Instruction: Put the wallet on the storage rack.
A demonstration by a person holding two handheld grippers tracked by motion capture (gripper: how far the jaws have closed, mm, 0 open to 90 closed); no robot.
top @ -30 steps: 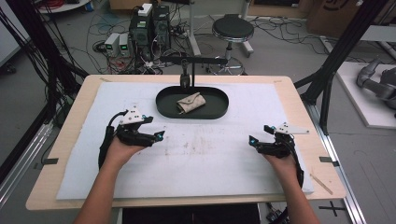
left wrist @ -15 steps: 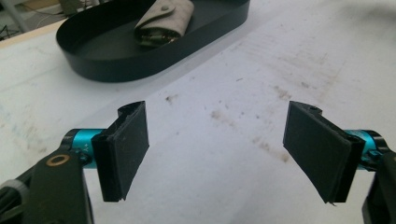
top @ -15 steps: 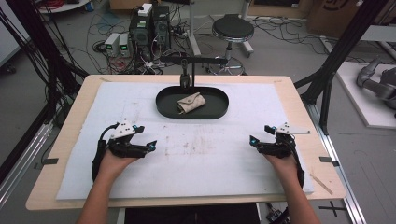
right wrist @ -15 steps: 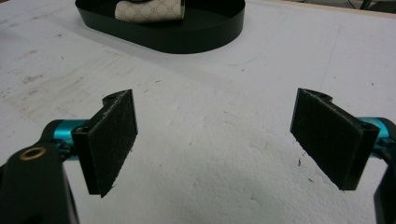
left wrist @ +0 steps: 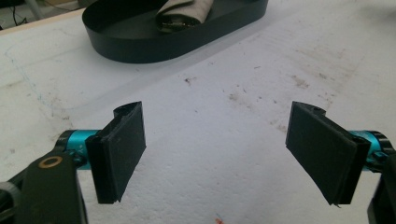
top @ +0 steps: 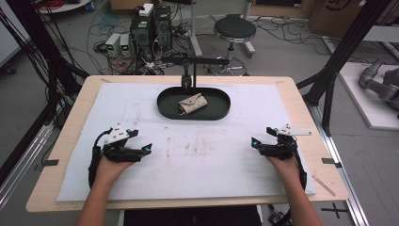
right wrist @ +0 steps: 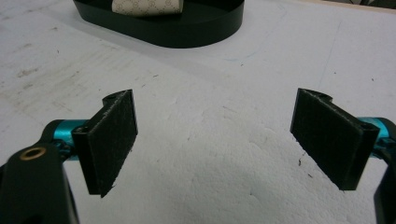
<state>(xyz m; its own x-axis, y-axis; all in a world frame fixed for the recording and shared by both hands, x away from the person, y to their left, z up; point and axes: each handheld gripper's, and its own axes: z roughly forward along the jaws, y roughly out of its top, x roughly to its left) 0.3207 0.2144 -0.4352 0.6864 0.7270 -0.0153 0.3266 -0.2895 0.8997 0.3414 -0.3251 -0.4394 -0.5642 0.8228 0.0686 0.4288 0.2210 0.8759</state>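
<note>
A black oval tray [top: 165,107] sits at the back middle of the white mat, and a folded beige patterned pouch [top: 192,103] lies in it. My left gripper [top: 143,143] rests low over the mat at the front left, open, with nothing between its pads. At the front right my right gripper [top: 259,139] is open and holds nothing too. In the left gripper view the left gripper [left wrist: 219,149] frames bare mat, with the tray [left wrist: 140,49] and pouch [left wrist: 184,10] far ahead. In the right gripper view the right gripper [right wrist: 215,140] faces the tray [right wrist: 196,32] and pouch [right wrist: 147,5].
A stained white foam mat [top: 202,155] covers most of the wooden table [top: 70,136]. A small camera on a black arm [top: 187,81] stands just behind the tray. Beyond the far edge are a stool [top: 234,29] and electronics boxes [top: 150,23] on the floor.
My left gripper has drawn back toward the near edge and slightly left, still open. The right gripper, tray and pouch have not moved.
</note>
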